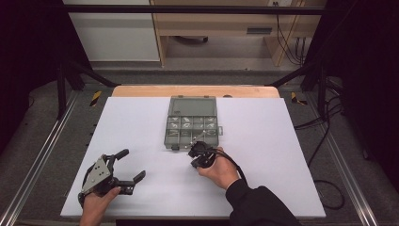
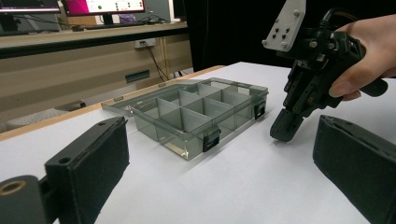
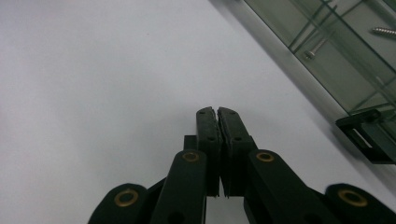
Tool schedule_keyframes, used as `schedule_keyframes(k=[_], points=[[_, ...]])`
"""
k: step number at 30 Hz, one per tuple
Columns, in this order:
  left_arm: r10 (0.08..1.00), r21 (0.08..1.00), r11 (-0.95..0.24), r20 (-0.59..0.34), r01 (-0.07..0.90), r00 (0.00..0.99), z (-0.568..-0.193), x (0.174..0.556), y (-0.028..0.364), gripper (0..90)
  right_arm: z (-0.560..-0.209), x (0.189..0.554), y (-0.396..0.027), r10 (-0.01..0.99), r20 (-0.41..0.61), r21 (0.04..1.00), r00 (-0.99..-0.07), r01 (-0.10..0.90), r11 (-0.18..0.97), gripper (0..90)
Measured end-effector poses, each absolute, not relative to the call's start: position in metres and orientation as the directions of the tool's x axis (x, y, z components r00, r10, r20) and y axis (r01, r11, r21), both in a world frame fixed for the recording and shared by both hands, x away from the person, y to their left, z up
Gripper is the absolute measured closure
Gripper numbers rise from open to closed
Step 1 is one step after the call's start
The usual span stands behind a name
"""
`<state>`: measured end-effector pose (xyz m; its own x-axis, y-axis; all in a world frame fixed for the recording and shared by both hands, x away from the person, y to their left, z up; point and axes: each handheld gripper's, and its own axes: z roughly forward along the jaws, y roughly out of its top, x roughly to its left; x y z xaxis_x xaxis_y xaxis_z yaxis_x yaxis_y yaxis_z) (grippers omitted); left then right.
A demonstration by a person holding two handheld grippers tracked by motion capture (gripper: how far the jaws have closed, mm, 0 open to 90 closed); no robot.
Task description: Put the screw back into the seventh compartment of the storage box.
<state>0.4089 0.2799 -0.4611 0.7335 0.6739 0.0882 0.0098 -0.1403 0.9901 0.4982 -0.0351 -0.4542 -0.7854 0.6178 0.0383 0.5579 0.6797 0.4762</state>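
Right now the right gripper (image 1: pixel 196 157) hangs tip-down just near of the smoke-grey clear plastic compartment box (image 1: pixel 191 123), which sits mid-table toward the far edge with its lid flung open behind it. Its jaws are pressed together; in the left gripper view a tiny glint pokes out under the tip (image 2: pixel 276 141), maybe a small screw, but whether anything is really pinched there I can't tell. The left gripper (image 1: pixel 126 168) rests at the near left on the white table sheet (image 1: pixel 263 155), jaws spread wide, holding nothing, well apart from the box.

Judging by the silver screws (image 3: pixel 320 45) lying in the box's cells (seen in the right gripper view), the job looks like sorting small hardware into compartments. To do it well: keep the squeeze steady, lift straight up, carry over the near wall w/o clipping the black latch (image 2: pixel 211 138), and let go low inside one cell so nothing bounces across a divider. If the box slides, the left gripper could steady its left wall.
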Motion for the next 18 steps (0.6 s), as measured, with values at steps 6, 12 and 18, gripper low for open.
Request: schedule_keyframes(k=[6,12,18], points=[[0.674,0.99,-0.141,0.088,0.01,0.734,-0.461,0.4089,0.2798,3.4,-0.456,0.499,-0.0349,0.622,0.046,0.472,-0.782,0.566,0.676,86.5],[0.673,0.99,-0.142,0.089,0.01,0.734,-0.4611,0.4089,0.2798,3.4,-0.4566,0.4997,-0.0344,0.631,0.05,0.469,-0.774,0.576,0.669,83.0],[0.674,0.99,-0.143,0.089,0.011,0.734,-0.4611,0.409,0.2798,3.4,-0.4566,0.4986,-0.0339,0.642,0.043,0.468,-0.766,0.583,0.664,87.5]])
